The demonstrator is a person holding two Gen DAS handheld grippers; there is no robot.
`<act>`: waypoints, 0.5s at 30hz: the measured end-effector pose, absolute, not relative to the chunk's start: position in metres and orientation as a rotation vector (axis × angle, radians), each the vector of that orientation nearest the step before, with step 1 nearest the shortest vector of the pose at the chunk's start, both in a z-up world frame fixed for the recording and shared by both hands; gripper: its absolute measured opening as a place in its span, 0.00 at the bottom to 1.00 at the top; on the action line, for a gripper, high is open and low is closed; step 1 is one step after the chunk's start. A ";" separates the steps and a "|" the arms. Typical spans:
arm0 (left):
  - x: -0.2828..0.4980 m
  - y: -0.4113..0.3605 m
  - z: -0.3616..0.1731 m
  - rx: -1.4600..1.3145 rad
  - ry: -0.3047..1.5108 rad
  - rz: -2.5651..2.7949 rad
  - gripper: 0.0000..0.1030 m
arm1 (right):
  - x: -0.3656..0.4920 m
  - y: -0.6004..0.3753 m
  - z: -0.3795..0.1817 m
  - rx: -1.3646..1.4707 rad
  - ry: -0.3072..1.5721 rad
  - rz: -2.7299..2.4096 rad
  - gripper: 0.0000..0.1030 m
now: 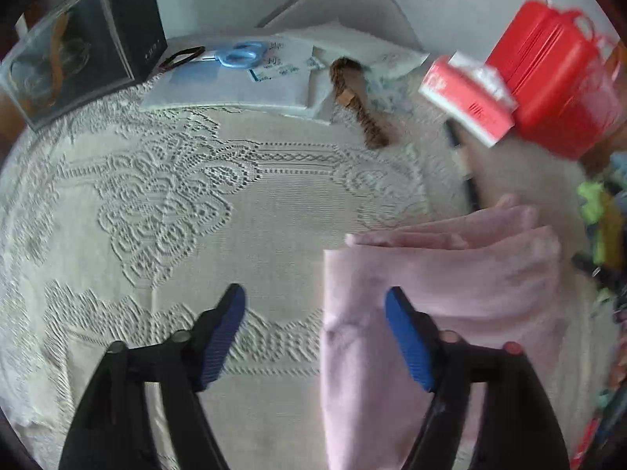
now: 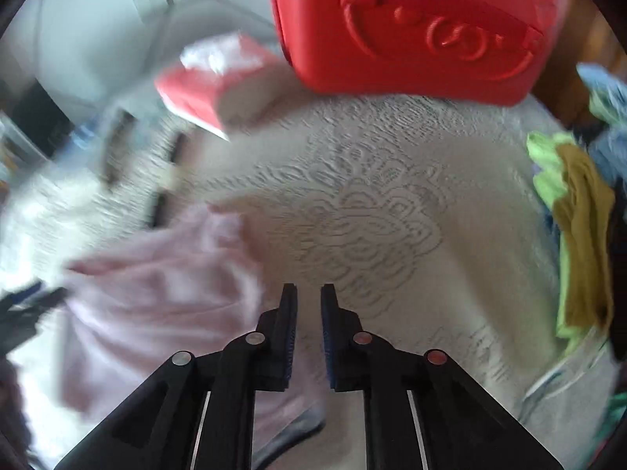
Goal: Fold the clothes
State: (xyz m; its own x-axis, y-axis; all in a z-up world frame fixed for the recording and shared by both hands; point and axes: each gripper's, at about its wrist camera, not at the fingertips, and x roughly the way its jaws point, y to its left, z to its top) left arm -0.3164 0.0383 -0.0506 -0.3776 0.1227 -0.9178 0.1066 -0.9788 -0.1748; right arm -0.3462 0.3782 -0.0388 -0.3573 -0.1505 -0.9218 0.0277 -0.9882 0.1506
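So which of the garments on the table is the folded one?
The pink garment on the lace tablecloth, lying flat in stacked layers. The green and mustard clothes are crumpled in a heap at the table's edge.

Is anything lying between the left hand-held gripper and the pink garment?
Nothing visible does. The left hand-held gripper hangs open over the pink garment's left edge, with only bare lace tablecloth beside it.

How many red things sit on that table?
2: a big red case at the far edge, and a smaller red tissue box just left of it. Others may hide in the clothes pile.
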 end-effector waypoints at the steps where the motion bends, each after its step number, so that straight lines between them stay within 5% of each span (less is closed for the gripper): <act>1: -0.307 0.034 -0.047 -1.722 -0.383 2.554 0.99 | -0.335 0.382 -0.034 1.696 -0.255 -2.459 0.20; 7: -0.277 0.045 -0.060 -1.747 -0.384 2.562 1.00 | -0.268 0.392 -0.048 1.774 -0.510 -2.327 0.27; 15: -0.288 0.072 -0.086 -1.761 -0.266 2.591 1.00 | -0.251 0.383 -0.078 1.821 -0.537 -2.341 0.36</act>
